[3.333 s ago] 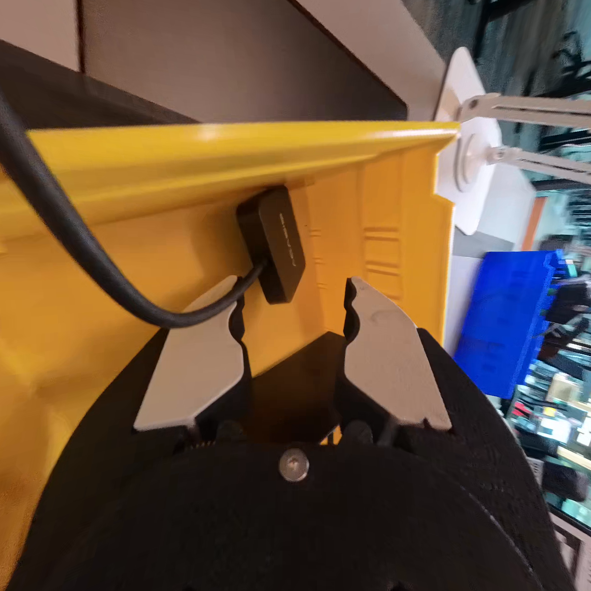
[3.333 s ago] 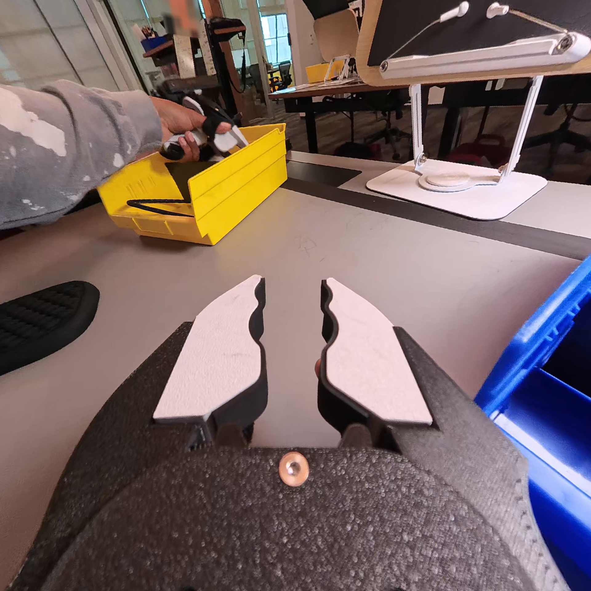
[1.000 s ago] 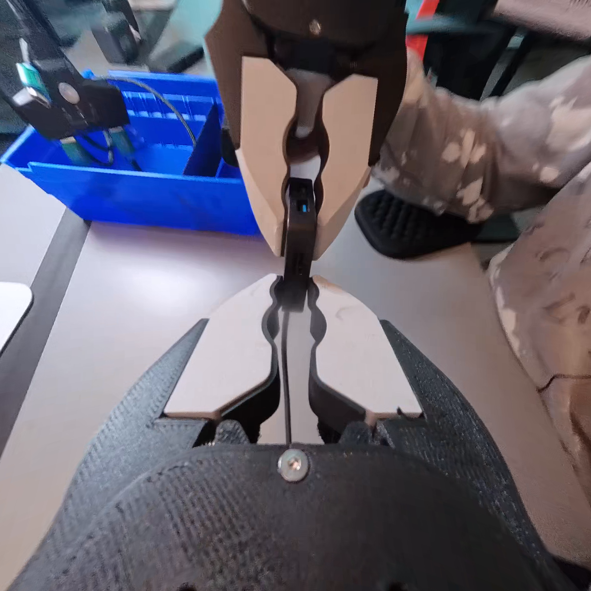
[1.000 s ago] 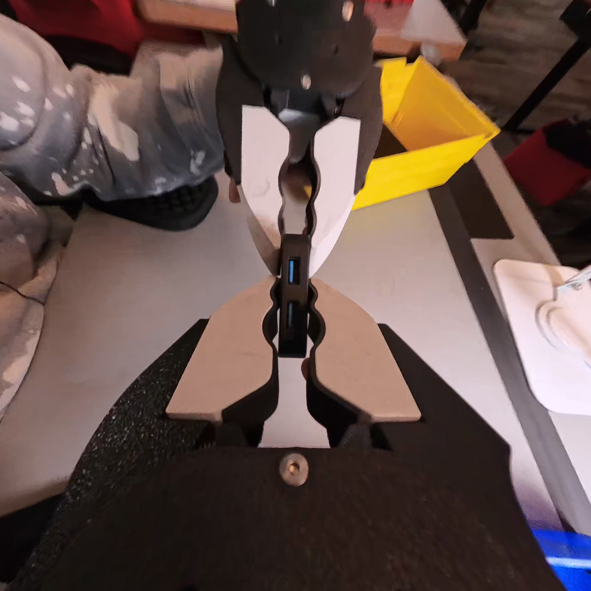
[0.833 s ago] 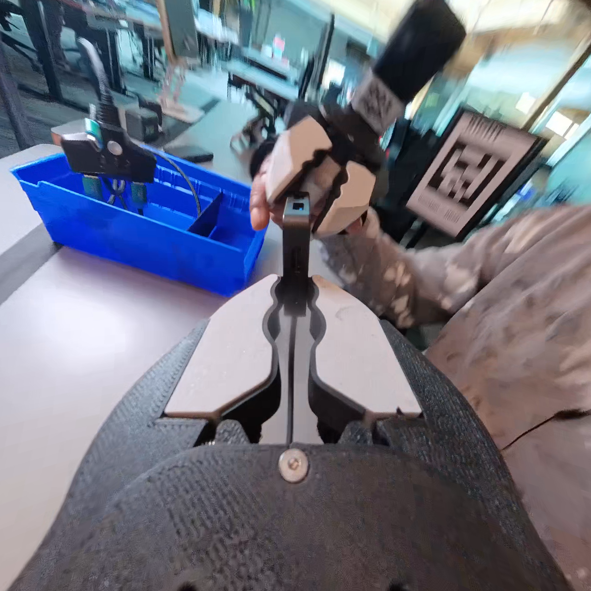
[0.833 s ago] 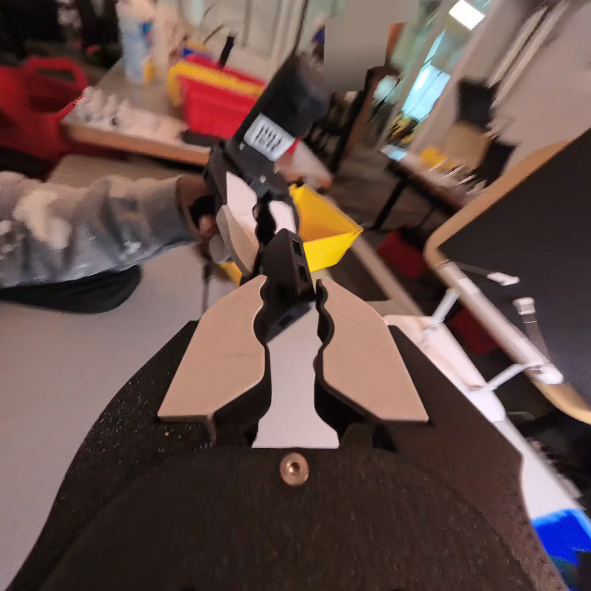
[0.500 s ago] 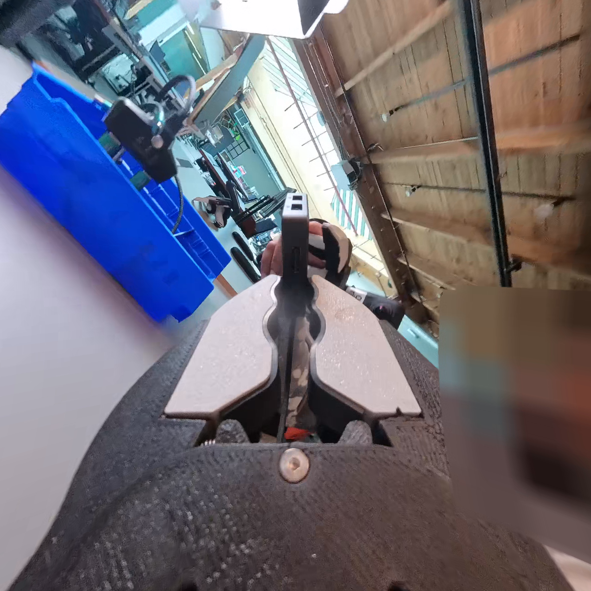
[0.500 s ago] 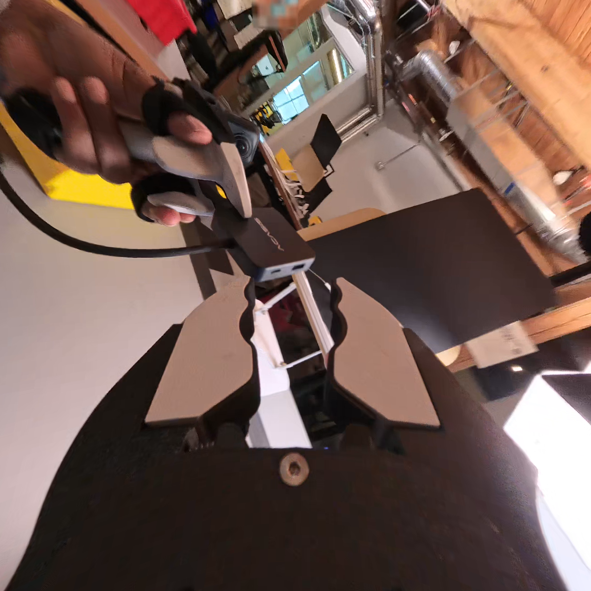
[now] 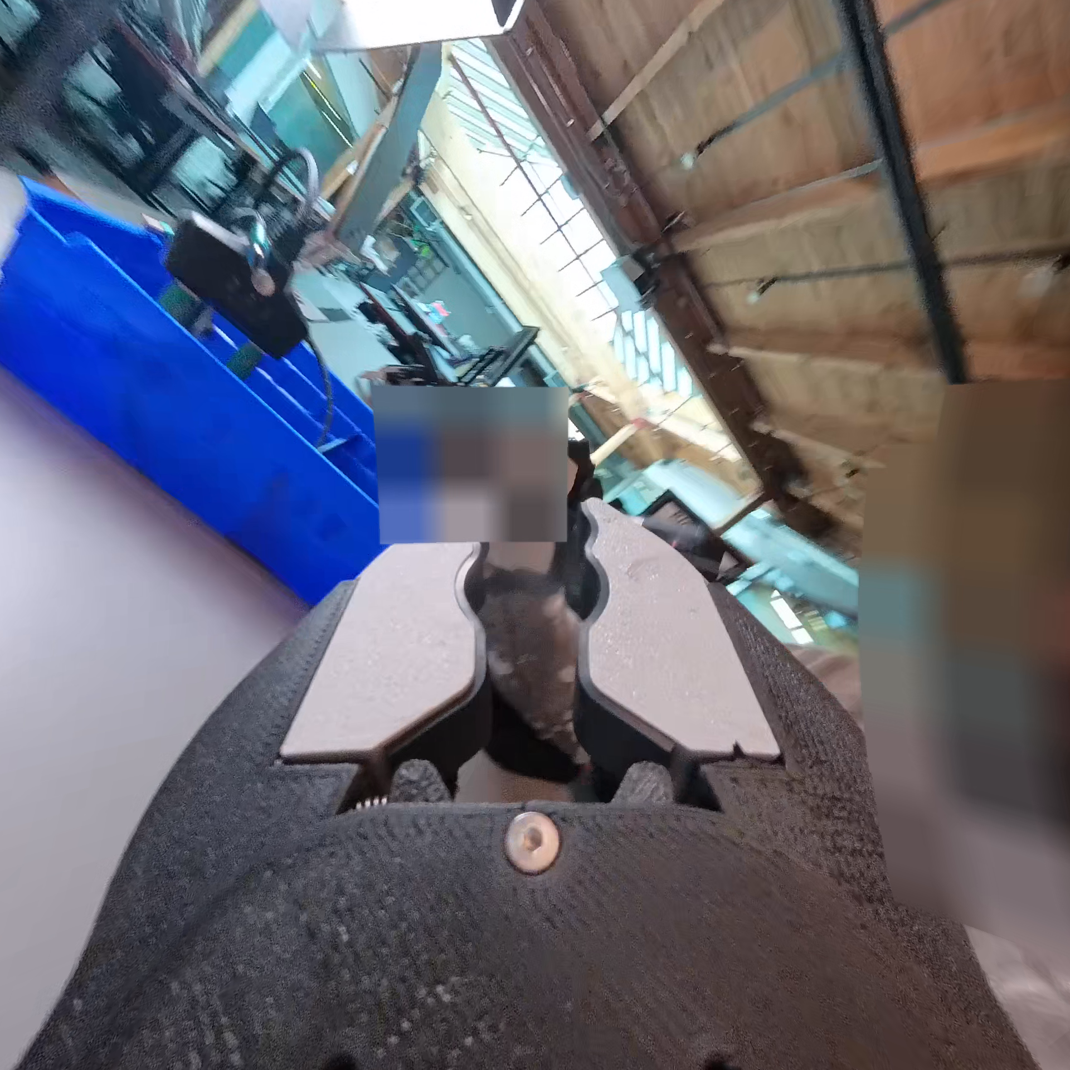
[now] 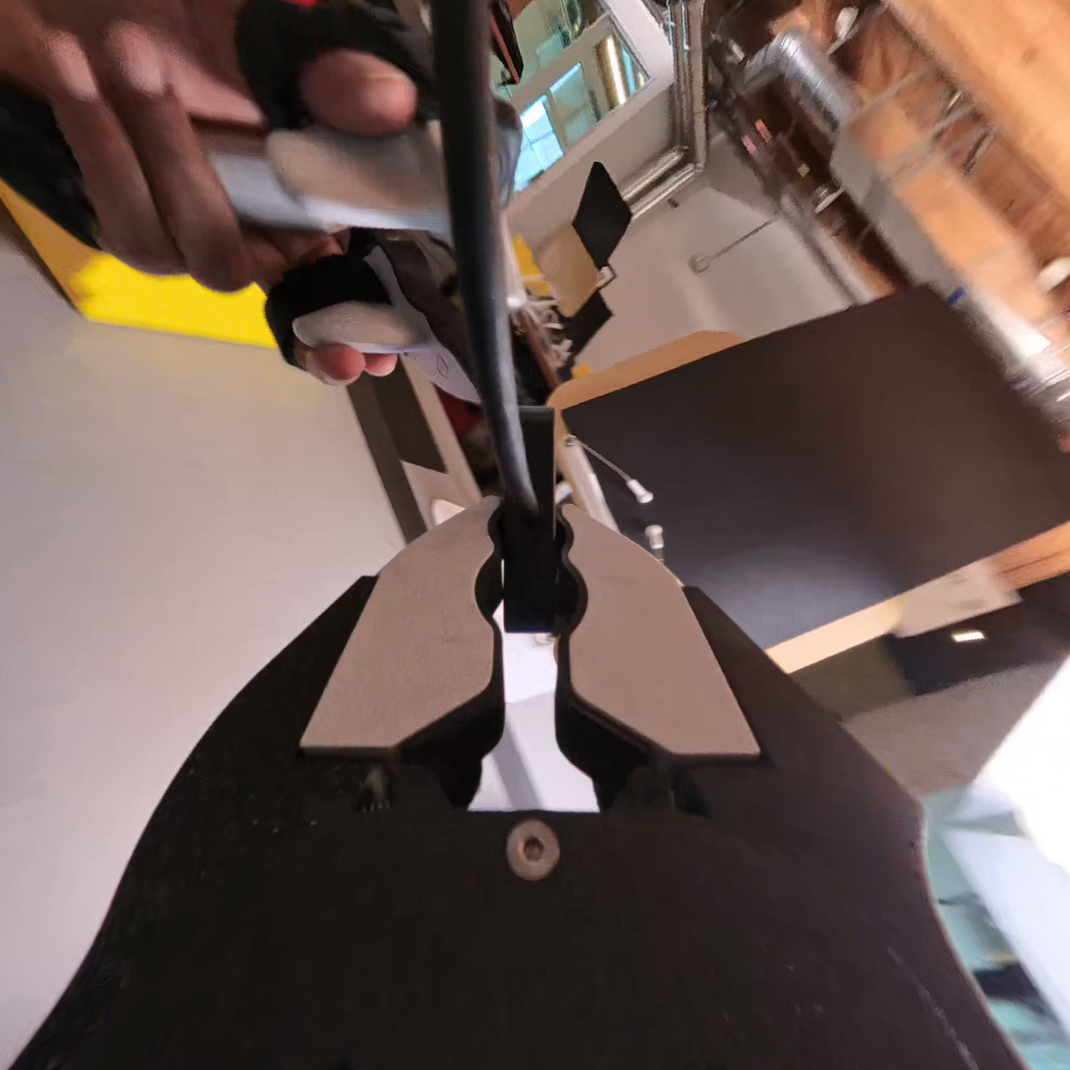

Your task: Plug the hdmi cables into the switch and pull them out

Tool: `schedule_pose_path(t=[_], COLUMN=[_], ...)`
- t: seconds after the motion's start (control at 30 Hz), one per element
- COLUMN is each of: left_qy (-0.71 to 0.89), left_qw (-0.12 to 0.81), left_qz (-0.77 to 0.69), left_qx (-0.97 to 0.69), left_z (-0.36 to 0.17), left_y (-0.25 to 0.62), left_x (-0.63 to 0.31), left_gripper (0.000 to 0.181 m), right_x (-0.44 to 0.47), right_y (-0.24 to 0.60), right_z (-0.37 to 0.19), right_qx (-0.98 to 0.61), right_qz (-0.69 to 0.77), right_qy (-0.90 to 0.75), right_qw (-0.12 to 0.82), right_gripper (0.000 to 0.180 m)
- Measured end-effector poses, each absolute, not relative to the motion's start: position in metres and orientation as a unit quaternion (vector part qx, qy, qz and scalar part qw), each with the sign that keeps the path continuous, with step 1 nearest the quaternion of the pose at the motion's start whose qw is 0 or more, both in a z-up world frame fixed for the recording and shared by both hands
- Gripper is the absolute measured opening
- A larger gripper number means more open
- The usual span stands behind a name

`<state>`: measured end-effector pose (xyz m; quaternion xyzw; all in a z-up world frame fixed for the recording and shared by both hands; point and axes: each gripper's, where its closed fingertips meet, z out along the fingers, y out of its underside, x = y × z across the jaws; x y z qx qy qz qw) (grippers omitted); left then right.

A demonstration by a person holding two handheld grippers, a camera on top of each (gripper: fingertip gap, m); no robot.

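Observation:
My right gripper (image 10: 528,509) is shut on the black switch (image 10: 530,579), held edge-on between its pads above the table. The switch's black cable (image 10: 480,289) rises from it to the top of the right wrist view. My left gripper (image 9: 530,556) is open with nothing between its fingers; only a sleeve shows through the gap, and a blurred patch covers its left tip. In the right wrist view the left gripper's fingers (image 10: 347,168) are at upper left, held by a hand (image 10: 145,145), apart from the switch. A black block with cables (image 9: 231,289) sits on the blue bin (image 9: 173,405).
The yellow bin (image 10: 173,295) stands on the grey table (image 10: 173,521) behind the hand. A large black panel on a white stand (image 10: 810,492) is to the right. Both views are tilted up toward the wooden ceiling (image 9: 868,173).
My left gripper has opened and let go of the switch. My right gripper has closed on the switch and now holds it alone, with the cable swung upward.

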<state>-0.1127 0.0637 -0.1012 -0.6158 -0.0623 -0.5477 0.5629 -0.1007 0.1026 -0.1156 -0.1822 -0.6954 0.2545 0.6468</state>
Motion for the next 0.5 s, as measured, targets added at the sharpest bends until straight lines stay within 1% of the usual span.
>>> schedule_pose_path(t=[0.13,0.23,0.27,0.37,0.4,0.47,0.5], left_qy=[0.015,0.091,0.116,0.184,0.199,0.219,0.229], left_qw=[0.61,0.597,0.595,0.581,0.575,0.58,0.587], left_qz=[-0.392,-0.277,-0.263,-0.276,-0.264,-0.232,-0.231], left_qx=[-0.688,-0.747,-0.751,-0.743,-0.748,-0.75,-0.741], left_z=[-0.103,-0.12,-0.121,-0.121,-0.124,-0.126,-0.122], left_y=[0.054,0.055,0.055,0.051,0.051,0.052,0.05], left_x=[-0.121,-0.108,-0.099,-0.065,-0.06,-0.057,-0.055], left_gripper=[0.033,0.045,0.047,0.049,0.042,0.016,0.015], right_x=[-0.086,-0.076,-0.073,-0.067,-0.064,-0.06,-0.058], right_y=[0.096,0.083,0.078,0.063,0.057,0.048,0.046], right_z=[-0.111,-0.109,-0.111,-0.113,-0.112,-0.107,-0.103], right_qx=[-0.269,-0.308,-0.314,-0.308,-0.302,-0.286,-0.281], right_qz=[0.434,0.524,0.539,0.569,0.581,0.604,0.613], right_qy=[-0.709,-0.707,-0.71,-0.715,-0.715,-0.71,-0.704], right_qw=[0.487,0.361,0.326,0.264,0.244,0.223,0.222], right_gripper=[0.014,0.013,0.013,0.013,0.013,0.013,0.013])
